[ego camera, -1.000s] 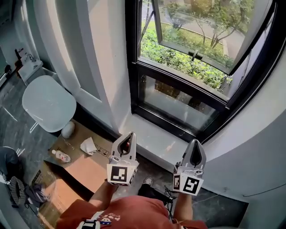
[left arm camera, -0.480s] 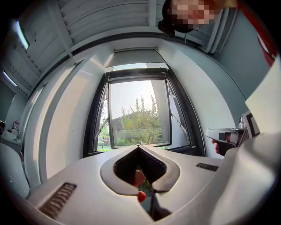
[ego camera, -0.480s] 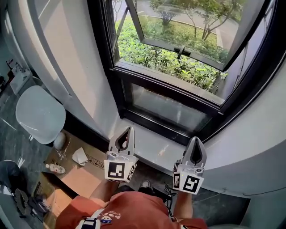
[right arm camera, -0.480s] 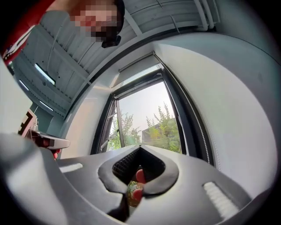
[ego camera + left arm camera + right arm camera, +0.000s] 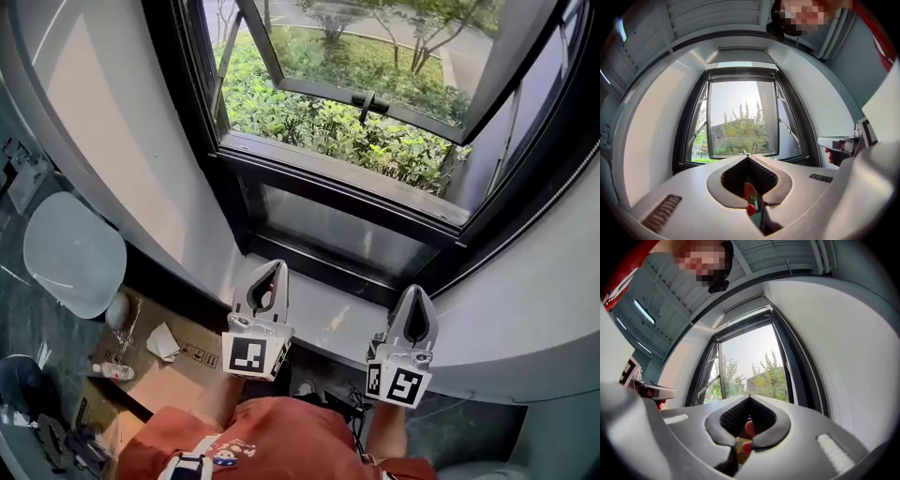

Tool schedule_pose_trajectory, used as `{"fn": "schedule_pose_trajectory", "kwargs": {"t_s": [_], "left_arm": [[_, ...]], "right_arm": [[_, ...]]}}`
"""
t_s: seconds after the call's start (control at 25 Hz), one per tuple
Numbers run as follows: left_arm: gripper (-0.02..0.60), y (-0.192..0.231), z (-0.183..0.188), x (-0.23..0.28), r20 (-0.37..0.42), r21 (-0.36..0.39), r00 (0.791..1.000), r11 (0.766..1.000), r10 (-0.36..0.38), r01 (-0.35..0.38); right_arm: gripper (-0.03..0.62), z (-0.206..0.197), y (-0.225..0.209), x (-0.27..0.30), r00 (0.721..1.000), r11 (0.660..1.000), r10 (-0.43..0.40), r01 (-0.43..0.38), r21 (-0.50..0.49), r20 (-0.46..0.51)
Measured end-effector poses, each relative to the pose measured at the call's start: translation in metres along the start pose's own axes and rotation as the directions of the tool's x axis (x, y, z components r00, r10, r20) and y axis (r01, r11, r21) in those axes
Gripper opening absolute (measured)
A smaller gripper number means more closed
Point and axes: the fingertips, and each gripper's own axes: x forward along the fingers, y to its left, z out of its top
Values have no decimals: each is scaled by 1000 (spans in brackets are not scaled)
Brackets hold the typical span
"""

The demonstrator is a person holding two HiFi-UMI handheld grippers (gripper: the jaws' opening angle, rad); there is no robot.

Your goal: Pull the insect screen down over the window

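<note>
Forearms [image 5: 218, 396] reach forward, parallel; my grey left gripper [image 5: 273, 268] and grey right gripper [image 5: 412, 292] are shut, empty. Tips hover over white sill [image 5: 323, 314], short of black window frame [image 5: 337, 180].

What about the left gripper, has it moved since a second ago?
Yes. The left gripper has gone forward over the white sill, closer to the window's dark bottom frame.

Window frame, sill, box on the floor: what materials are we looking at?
Frame: likely coated metal, matt black, going by the slim, straight profiles.
Sill: smooth pale slab with a faint sheen; stone or laminate, can't tell which.
Box: brown cardboard, matt, with printed handling symbols.
</note>
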Motion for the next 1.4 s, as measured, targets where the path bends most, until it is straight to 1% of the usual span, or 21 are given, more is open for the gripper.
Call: {"fn": "schedule_pose_trajectory", "kwargs": {"t_s": [0.2, 0.48, 0.68, 0.84, 1.16, 1.32, 1.4], "left_arm": [[5, 19, 2, 28, 26, -14, 999, 999, -42, 43], [5, 64, 6, 71, 66, -41, 995, 996, -70, 73], [5, 84, 8, 90, 91, -59, 991, 993, -99, 104], [5, 84, 7, 105, 90, -67, 990, 991, -110, 116], [5, 64, 17, 125, 112, -34, 987, 992, -116, 121], [5, 62, 27, 134, 142, -19, 982, 992, -121, 125], [5, 65, 38, 139, 171, -2, 978, 993, -117, 119]], "right_arm": [[9, -3, 8, 25, 1000, 999, -22, 23, -35, 6], [9, -5, 29, 69, 998, 995, -65, 67, -79, 25], [9, 0, 41, 90, 996, 988, -86, 89, -122, 35], [9, 4, 34, 98, 994, 988, -95, 102, -120, 58], [9, 9, 8, 109, 991, 989, -101, 109, -102, 86], [9, 20, 1, 118, 988, 987, -93, 107, -120, 122], [9, 29, 0, 124, 985, 986, -83, 103, -131, 149]]}}
